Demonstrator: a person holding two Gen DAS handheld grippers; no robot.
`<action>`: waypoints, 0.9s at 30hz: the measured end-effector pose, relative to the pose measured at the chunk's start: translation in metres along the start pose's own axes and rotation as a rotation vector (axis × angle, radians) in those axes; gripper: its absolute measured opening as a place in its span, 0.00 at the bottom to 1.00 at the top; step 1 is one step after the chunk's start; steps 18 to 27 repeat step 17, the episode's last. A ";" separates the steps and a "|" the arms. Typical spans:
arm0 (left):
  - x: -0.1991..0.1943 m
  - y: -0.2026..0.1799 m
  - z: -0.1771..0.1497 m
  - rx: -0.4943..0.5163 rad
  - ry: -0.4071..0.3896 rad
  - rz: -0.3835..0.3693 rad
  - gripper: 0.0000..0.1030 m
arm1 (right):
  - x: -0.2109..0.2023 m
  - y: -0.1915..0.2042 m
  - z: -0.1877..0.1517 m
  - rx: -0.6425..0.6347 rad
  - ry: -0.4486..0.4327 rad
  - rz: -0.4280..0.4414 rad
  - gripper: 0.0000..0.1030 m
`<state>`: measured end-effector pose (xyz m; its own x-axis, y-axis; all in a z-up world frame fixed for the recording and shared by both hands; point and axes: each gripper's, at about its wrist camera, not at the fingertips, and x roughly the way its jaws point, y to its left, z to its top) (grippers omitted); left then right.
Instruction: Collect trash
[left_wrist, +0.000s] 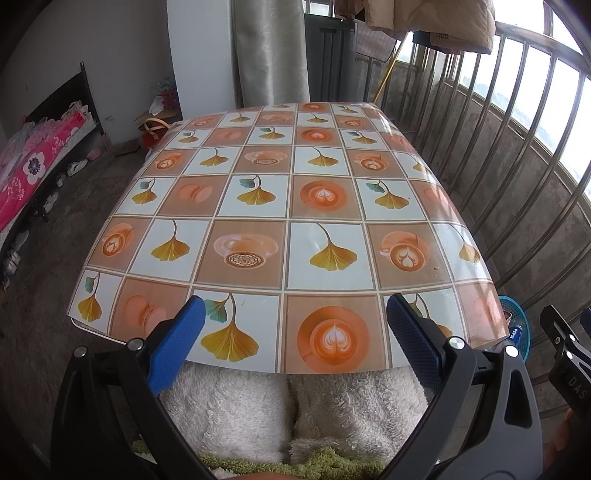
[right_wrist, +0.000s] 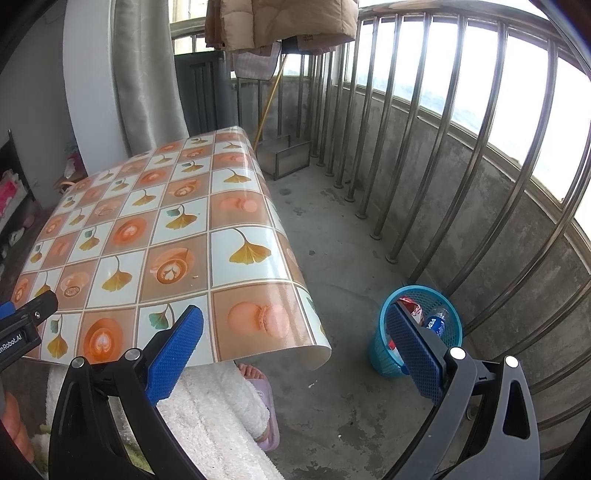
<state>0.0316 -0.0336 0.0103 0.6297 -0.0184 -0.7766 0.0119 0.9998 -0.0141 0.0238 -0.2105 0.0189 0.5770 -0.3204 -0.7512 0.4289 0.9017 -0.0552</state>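
A blue mesh trash basket (right_wrist: 452, 306) stands on the concrete floor right of the table. It holds a Pepsi bottle (right_wrist: 436, 322) and a red-and-white wrapper (right_wrist: 412, 307). The basket also shows at the right edge of the left wrist view (left_wrist: 517, 325). My left gripper (left_wrist: 295, 317) is open and empty, held over the near edge of the table (left_wrist: 258, 206). My right gripper (right_wrist: 295, 328) is open and empty, held over the table's right front corner (right_wrist: 258, 325), with its right finger in front of the basket. Only tiny crumbs (right_wrist: 195, 275) show on the tablecloth.
A metal railing (right_wrist: 424, 166) and low concrete wall run along the right. A metal frame (right_wrist: 284, 155) and a broom handle (right_wrist: 269, 103) stand at the far corner. The person's legs in white fleece and a pink slipper (right_wrist: 266, 406) are below the table edge. A bed (left_wrist: 33, 173) lies left.
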 end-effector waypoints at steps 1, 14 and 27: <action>0.000 0.000 -0.001 0.000 0.000 0.000 0.92 | 0.000 0.000 0.000 0.000 -0.001 -0.001 0.94; 0.002 -0.001 -0.001 0.000 0.008 0.000 0.92 | 0.000 0.002 0.001 0.004 0.000 0.000 0.94; 0.002 -0.002 -0.002 0.001 0.010 0.000 0.92 | 0.001 0.002 0.001 0.006 0.002 0.001 0.94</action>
